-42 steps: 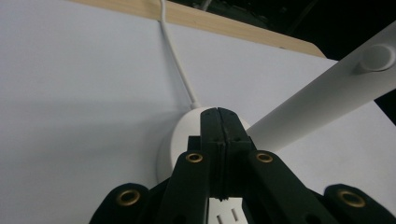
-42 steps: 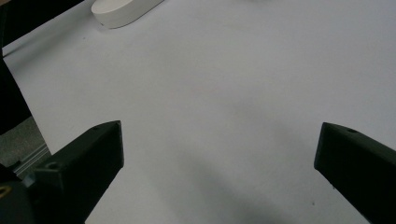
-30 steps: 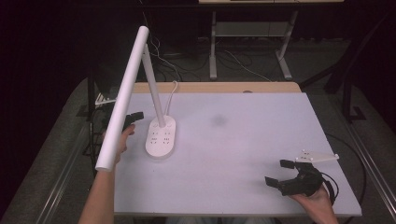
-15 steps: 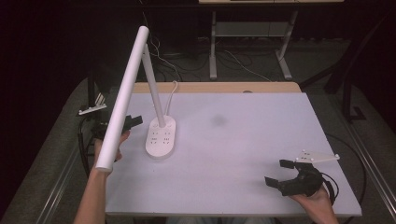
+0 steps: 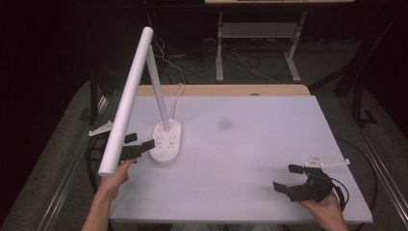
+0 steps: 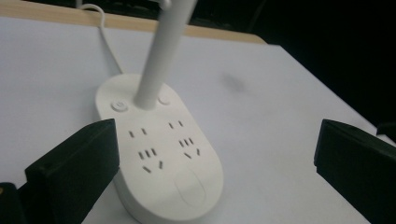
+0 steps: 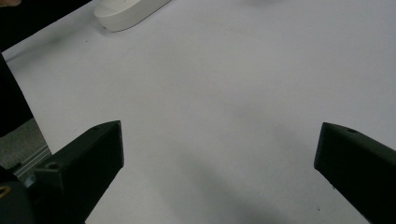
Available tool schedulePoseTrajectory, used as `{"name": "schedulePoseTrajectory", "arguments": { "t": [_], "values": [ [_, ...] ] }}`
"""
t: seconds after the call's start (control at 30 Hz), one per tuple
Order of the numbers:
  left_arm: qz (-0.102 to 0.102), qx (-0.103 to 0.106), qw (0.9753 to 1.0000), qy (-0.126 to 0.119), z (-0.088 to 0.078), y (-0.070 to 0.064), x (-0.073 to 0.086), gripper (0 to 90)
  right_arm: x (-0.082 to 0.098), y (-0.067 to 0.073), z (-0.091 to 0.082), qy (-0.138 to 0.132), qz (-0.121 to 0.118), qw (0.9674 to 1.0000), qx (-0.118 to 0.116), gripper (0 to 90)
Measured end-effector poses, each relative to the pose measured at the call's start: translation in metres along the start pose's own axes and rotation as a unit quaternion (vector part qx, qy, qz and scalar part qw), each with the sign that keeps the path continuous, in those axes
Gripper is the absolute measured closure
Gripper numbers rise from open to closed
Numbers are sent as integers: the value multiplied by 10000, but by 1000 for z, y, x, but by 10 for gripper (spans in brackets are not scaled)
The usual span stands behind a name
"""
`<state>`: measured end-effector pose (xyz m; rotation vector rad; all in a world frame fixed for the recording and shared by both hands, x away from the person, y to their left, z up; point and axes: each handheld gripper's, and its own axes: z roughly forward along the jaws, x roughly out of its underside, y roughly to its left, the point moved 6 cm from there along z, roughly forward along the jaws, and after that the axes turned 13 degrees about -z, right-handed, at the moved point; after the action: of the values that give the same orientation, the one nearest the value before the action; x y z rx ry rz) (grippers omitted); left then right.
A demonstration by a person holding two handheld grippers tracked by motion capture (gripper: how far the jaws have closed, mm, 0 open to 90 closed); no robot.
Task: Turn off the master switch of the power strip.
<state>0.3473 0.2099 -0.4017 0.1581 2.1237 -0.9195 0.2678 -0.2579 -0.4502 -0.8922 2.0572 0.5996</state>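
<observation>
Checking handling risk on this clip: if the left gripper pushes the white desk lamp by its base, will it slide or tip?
The desk lamp probably slides: its oval base sits flat on the smooth table. Pushed higher, it may tip, since the long head overhangs the base. Its cable at the back might tug.

Dark room, grey floor (image 5: pixel 57 159), cables (image 5: pixel 250 62).
</observation>
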Motion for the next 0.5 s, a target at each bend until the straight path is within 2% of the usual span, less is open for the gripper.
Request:
{"name": "schedulePoseTrajectory", "arguments": {
  "t": [0.23, 0.5],
  "values": [
    [272, 161, 9994, 158, 4, -18, 23, 0, 0, 0, 0, -13, -21, 10000, 4, 7],
    [545, 267, 9975, 361, 12, -28, 41, 0, -1, 0, -1, -30, -29, 10000, 17, 7]
  ]
}}
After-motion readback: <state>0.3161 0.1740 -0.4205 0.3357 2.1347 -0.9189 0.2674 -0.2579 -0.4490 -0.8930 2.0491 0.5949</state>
